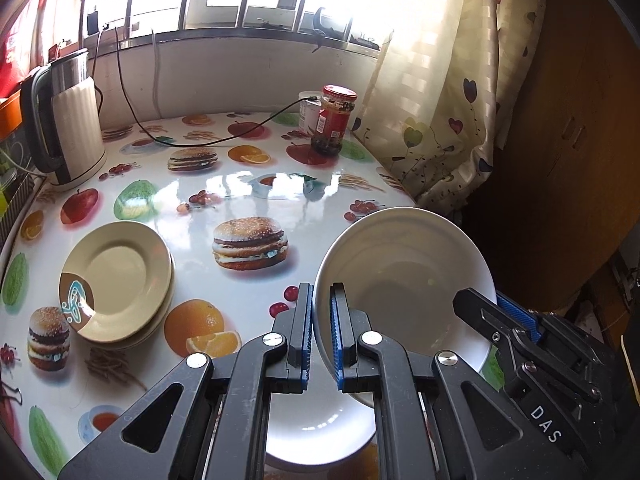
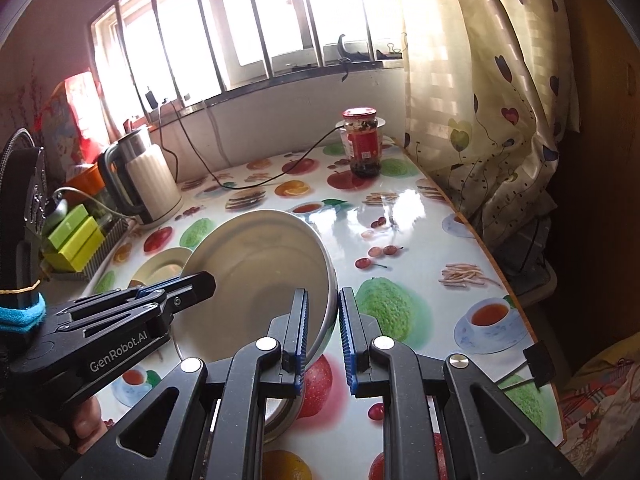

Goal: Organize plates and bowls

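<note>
Both sets of tongs are clamped on the same white bowl (image 1: 404, 280), one on each side of its rim. The left gripper (image 1: 321, 332) has its blue pads pinched tight on the near-left edge, and the right gripper (image 2: 324, 336) bites the opposite wall, with the bowl's pale inside showing to the left of its jaws. The bowl is tilted, rim tipped up toward the window, and looks clear of the fruit-and-burger tablecloth (image 1: 248, 196), though its base is hidden behind the tongs. Just below the left gripper there is another white dish (image 1: 320, 428) lying flat on the table, partly under the tilted bowl. Out to the left sits a stack of beige plates (image 1: 120, 280), well apart from the bowl. Further back, a white kettle (image 1: 76, 120) stands at the left and a red-lidded jar (image 1: 334, 120) by the curtain, both well out of the way. This reads as the carrying step, a two-handed transfer with the bowl mid-route. The next move calls for both hands travelling together so the rim doesn't twist out of either pinch, levelling the bowl and then lowering it squarely onto its pile, most likely the white dish beneath, before either grip lets go.
</note>
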`<action>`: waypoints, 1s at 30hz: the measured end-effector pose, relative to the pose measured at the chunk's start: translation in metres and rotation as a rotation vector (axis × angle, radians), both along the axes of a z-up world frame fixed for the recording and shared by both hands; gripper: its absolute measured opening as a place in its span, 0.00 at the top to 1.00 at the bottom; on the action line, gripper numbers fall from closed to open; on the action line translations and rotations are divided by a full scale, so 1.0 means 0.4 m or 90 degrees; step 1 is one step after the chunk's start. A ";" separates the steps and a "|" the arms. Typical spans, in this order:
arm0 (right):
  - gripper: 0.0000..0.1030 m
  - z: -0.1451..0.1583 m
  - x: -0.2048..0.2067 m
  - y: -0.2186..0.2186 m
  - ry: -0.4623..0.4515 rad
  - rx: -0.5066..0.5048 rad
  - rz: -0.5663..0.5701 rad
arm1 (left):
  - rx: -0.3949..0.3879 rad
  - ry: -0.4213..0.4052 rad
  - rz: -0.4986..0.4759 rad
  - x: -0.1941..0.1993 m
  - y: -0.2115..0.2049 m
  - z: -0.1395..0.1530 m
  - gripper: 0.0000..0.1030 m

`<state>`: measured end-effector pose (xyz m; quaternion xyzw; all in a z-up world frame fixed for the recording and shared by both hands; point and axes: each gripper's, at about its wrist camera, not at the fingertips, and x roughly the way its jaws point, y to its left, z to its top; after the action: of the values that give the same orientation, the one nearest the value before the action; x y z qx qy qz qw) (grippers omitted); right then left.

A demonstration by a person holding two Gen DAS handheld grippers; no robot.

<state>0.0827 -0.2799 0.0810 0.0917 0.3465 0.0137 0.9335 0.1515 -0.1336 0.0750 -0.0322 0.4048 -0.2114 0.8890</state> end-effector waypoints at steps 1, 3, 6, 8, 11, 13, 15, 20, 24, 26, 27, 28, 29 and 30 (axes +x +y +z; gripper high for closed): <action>0.85 0.001 -0.002 0.005 -0.001 0.000 0.002 | 0.001 -0.002 0.002 -0.004 0.005 0.000 0.92; 0.85 0.001 -0.004 0.016 -0.002 0.000 0.007 | -0.005 -0.001 0.006 -0.011 0.018 0.001 0.92; 0.85 0.000 -0.008 0.030 -0.002 0.005 0.014 | -0.006 0.002 0.011 -0.020 0.035 -0.001 0.92; 0.85 -0.004 -0.011 0.041 0.000 0.004 0.019 | -0.008 0.007 0.015 -0.025 0.047 -0.009 0.92; 0.85 -0.013 -0.014 0.056 0.006 0.003 0.025 | -0.011 0.014 0.021 -0.031 0.062 -0.019 0.92; 0.85 -0.023 -0.015 0.065 0.011 0.003 0.030 | -0.015 0.017 0.025 -0.033 0.074 -0.026 0.92; 0.85 -0.032 -0.016 0.074 0.017 0.003 0.034 | -0.016 0.022 0.031 -0.034 0.083 -0.032 0.92; 0.85 -0.051 -0.020 0.094 0.028 0.004 0.046 | -0.019 0.029 0.040 -0.043 0.103 -0.046 0.92; 0.85 -0.067 -0.018 0.100 0.036 0.006 0.052 | -0.014 0.038 0.044 -0.049 0.112 -0.063 0.92; 0.85 -0.077 -0.018 0.103 0.042 0.009 0.054 | -0.014 0.044 0.046 -0.052 0.115 -0.072 0.92; 0.85 -0.081 -0.017 0.105 0.044 0.009 0.055 | -0.014 0.046 0.048 -0.052 0.117 -0.077 0.92; 0.85 -0.085 -0.017 0.105 0.047 0.010 0.057 | -0.014 0.051 0.050 -0.051 0.118 -0.082 0.92; 0.85 -0.088 -0.017 0.106 0.049 0.010 0.058 | -0.013 0.053 0.052 -0.051 0.119 -0.085 0.92; 0.85 -0.091 -0.017 0.107 0.050 0.010 0.058 | -0.012 0.054 0.052 -0.051 0.119 -0.088 0.92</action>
<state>0.0757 -0.2370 0.0446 0.0835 0.3868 0.0549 0.9167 0.1311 -0.0861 0.0398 -0.0663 0.4387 -0.1774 0.8785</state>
